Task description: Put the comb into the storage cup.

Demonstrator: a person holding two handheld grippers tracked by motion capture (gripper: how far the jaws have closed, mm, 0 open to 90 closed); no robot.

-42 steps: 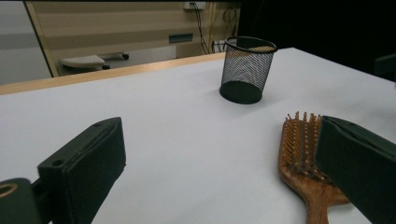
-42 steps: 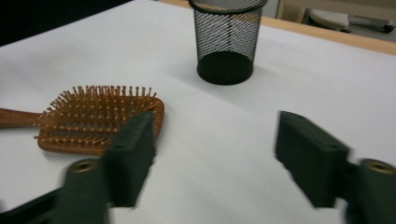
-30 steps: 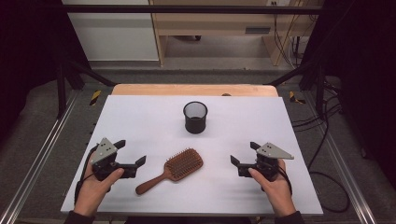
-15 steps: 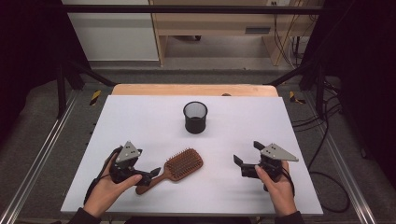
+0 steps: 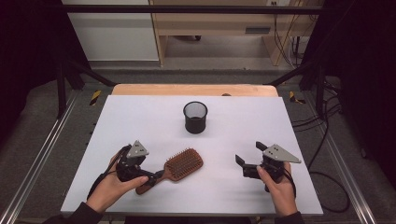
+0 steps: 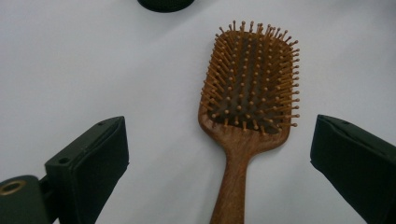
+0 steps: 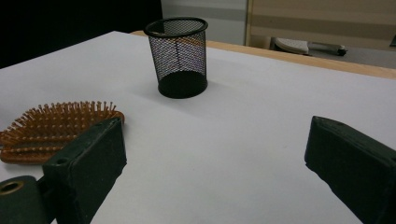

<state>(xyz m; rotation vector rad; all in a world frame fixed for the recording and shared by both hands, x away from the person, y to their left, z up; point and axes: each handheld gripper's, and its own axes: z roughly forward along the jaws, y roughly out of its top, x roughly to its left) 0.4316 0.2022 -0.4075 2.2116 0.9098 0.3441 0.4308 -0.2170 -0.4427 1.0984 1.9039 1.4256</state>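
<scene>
Hairbrush (image 5: 180,165) lying untouched; left gripper (image 5: 150,176) now arriving at its handle from the left, jaws spread around it, closing next; right gripper (image 5: 246,164) idling spread.

Black tongs (image 5: 156,176) with blocky jaws, grey three-cornered top plates, trailing black cables, dark sleeves at the wrists.

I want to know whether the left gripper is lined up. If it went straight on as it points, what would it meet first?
Probably the hairbrush: its handle runs between the open jaws of the left gripper, its bristled head just ahead.
</scene>
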